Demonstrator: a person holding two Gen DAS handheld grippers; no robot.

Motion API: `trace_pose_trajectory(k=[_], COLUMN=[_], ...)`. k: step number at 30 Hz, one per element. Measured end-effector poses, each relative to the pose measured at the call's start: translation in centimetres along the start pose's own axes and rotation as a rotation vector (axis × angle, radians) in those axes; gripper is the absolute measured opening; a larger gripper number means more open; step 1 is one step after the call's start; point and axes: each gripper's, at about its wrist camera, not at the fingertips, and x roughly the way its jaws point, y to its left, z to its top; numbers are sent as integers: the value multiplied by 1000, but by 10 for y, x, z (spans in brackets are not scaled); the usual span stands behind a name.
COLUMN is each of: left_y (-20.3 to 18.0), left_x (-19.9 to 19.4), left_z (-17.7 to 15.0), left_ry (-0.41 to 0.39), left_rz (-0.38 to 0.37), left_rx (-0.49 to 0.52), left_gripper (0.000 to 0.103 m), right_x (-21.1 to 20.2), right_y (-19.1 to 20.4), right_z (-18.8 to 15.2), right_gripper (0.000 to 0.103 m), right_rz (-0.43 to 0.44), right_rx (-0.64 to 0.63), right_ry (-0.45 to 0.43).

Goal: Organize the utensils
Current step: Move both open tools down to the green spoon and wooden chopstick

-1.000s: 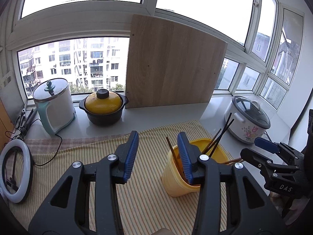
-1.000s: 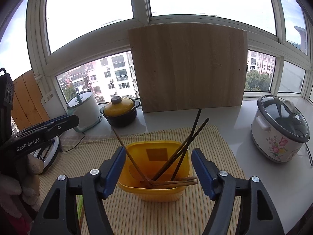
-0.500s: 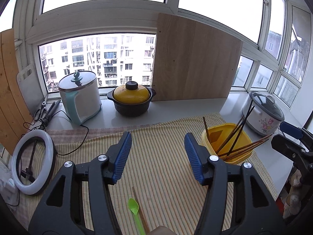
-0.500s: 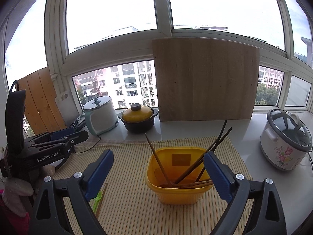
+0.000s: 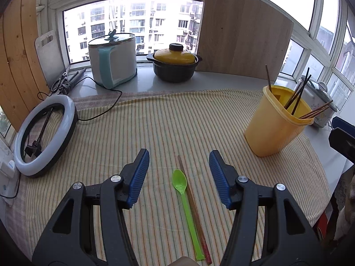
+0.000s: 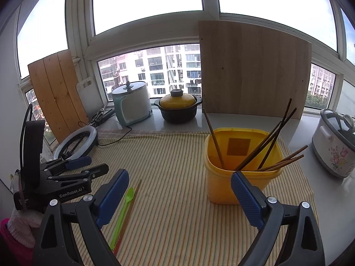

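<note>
While seen from the left wrist: left gripper (image 5: 178, 174) hovering over a striped cloth (image 5: 155, 128), blue pads (image 5: 138, 177) parted and empty, with nothing pinched. Lying flat on the cloth between and just below those pads, a green spoon (image 5: 185, 206) with its bowl pointing away, and a reddish-brown chopstick (image 5: 193, 206) just beside it on the right, roughly parallel, possibly touching along the handle. Further right on the cloth, well apart from the spoon, an upright yellow container (image 5: 271, 130) holding several dark and brown chopsticks (image 5: 296, 98) that lean out over its rim. Behind the cloth on a pale counter, a white and teal cooker (image 5: 113, 59), a black pot with yellow lid (image 5: 175, 63), and a wooden board (image 5: 241, 31) leaning on the window; at far left, a ring light (image 5: 44, 133). From the right wrist: right gripper (image 6: 179, 197) spread wide and empty above the cloth, its right pad (image 6: 246, 201) in front of the yellow container's near wall, contact not discernible. Green spoon and chopstick visible low at left, beside the left pad. Left gripper at the left edge, pointing toward them. Flowered rice cooker (image 6: 335, 146) at far right on the counter.
</note>
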Motion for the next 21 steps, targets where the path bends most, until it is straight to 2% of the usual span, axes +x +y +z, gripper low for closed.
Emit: trace_pose_trajectory(k=[6, 8, 9, 10, 13, 18, 21], left_y=[9, 13, 13, 14, 15, 17, 17], left_x=[18, 26, 29, 33, 43, 65, 73], left_z=[-27, -34, -36, -37, -41, -48, -54], left_ry=[73, 102, 113, 124, 160, 246, 283], left_rz=[-33, -43, -45, -48, -65, -97, -90], left_rx=[-39, -54, -59, -59, -52, -60, -56], left_gripper=[58, 56, 55, 53, 45, 33, 24], right_x=[0, 5, 9, 14, 26, 34, 38], right_y=[14, 16, 15, 13, 2, -11, -13], right_z=[-21, -30, -34, -40, -54, -72, -77], right_gripper=[94, 91, 85, 80, 73, 71, 68], right_rz=[-12, -22, -21, -11, 19, 10, 5], right_rx=[-30, -33, -28, -15, 44, 82, 86], right_ry=[-8, 4, 22, 49, 111, 160, 173])
